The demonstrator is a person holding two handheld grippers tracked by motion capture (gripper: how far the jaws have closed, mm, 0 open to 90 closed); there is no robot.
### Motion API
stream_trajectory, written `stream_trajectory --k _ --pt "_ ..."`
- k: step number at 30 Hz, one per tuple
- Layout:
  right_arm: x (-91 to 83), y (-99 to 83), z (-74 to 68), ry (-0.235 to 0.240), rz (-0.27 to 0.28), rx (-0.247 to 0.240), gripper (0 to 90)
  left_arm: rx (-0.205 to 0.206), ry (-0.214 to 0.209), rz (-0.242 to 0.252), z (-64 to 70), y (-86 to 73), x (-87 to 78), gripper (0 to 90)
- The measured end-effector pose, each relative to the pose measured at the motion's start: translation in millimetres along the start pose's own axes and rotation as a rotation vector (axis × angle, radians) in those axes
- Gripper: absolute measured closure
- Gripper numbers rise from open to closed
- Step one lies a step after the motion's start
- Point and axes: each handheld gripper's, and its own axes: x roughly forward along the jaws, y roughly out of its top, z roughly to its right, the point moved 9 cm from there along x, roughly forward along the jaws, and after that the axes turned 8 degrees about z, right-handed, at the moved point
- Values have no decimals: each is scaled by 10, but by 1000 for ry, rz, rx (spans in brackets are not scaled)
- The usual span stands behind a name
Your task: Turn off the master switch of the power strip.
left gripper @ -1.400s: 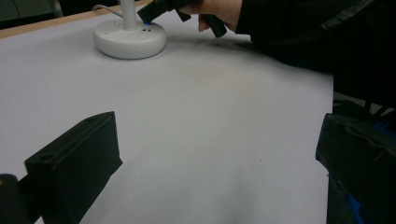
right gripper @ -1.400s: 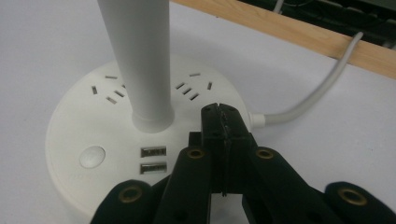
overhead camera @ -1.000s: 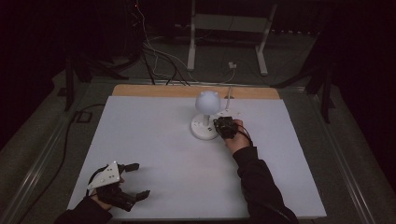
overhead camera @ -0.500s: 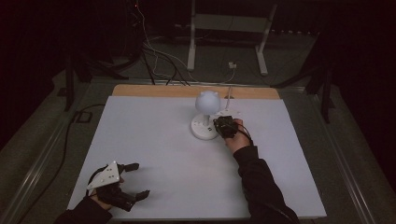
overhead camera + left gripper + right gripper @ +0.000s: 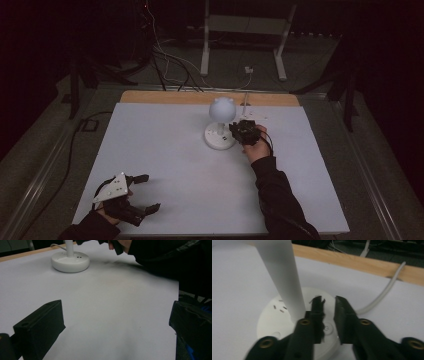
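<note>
Nothing had shifted since a second before: the lamp [image 5: 220, 125] stood at about one o'clock from the table's [image 5: 165, 150] middle, and both hands kept their places. The right gripper [image 5: 329, 302] hung over the lamp's round base beside the stem, jaws nearly together with a narrow gap, gripping nothing. The left gripper [image 5: 141, 192] rested at seven o'clock, jaws wide apart.

Standing upright near the back of the white table: a small white lamp [image 5: 220, 121] with a round ball head, a thin straight pole and a flat round base, its cord trailing behind.
</note>
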Motion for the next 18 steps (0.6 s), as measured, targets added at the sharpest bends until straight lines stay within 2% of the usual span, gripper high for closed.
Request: stream_trajectory --k 4,5,6,9,10,11,13,14,15,18 --pt "-31 17 -14 7 27 -8 575 -3 -1 5 2 8 -8 4" --pt "-31 17 -14 7 27 -8 575 -2 -1 7 0 10 -10 4" --pt "-53 13 -5 8 42 -7 497 -8 -2 13 -1 15 -10 4" --pt "-98 -9 18 5 40 3 365 -5 -4 12 1 14 -8 3" --pt "-98 -9 18 5 40 3 365 -3 -6 12 3 15 -7 3" --pt "-133 -27 23 20 25 3 271 -1 -6 10 4 14 -7 4" --pt "-163 -30 22 40 21 7 209 -2 -7 13 5 17 -6 4" --pt "-163 -30 22 40 21 7 209 -2 -6 14 4 18 -6 4" --pt "-198 -21 23 56 29 21 134 -2 -5 14 1 18 -6 4" --pt "-226 -32 26 68 10 30 96 -2 -4 13 0 17 -7 4"
